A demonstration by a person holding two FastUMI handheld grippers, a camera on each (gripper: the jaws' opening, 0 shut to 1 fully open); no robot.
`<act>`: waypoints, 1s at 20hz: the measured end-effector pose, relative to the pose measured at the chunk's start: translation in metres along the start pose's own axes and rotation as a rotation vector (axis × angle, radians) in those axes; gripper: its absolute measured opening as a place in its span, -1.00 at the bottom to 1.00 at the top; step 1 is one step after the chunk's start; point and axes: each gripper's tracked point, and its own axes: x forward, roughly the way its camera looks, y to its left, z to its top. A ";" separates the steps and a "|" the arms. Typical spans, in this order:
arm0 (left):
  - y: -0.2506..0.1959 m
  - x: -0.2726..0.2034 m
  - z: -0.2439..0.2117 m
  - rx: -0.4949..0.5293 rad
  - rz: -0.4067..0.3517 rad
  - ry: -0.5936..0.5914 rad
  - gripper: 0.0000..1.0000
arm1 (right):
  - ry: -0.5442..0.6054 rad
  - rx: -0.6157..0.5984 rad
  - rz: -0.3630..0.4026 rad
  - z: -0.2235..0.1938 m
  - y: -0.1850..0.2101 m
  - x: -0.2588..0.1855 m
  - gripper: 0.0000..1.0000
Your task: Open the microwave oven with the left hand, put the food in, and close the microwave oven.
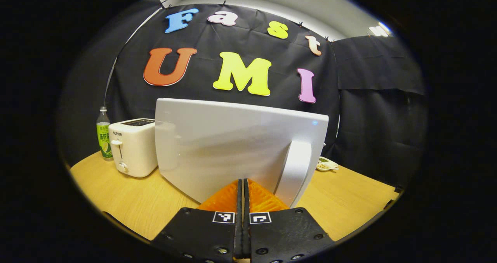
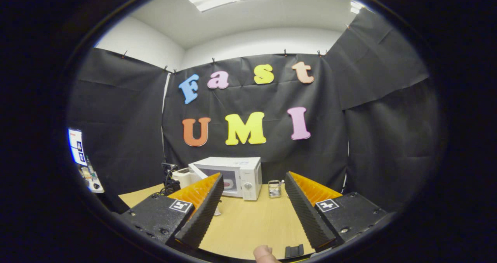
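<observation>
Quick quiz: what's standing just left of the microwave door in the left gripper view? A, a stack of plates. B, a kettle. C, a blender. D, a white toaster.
D: a white toaster stands on the table beside the open microwave door, with a bottle further left.

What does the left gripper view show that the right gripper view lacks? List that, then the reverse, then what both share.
Left gripper view: the door handle close up, a green-labelled bottle, a small dish, the left gripper shut.
Right gripper view: the control dials, a metal cup, the right gripper open, a fingertip.
Both: the microwave, the toaster, the wooden table.
</observation>
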 end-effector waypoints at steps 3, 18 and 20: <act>-0.013 0.023 0.008 0.002 0.002 -0.021 -1.00 | 0.007 0.009 0.007 -0.005 -0.005 0.004 0.82; -0.039 0.149 0.022 -0.024 0.102 0.031 -1.00 | 0.053 0.067 -0.020 -0.051 -0.063 0.046 0.82; -0.039 0.157 0.015 -0.038 0.125 0.050 -1.00 | 0.063 0.076 -0.024 -0.056 -0.069 0.050 0.82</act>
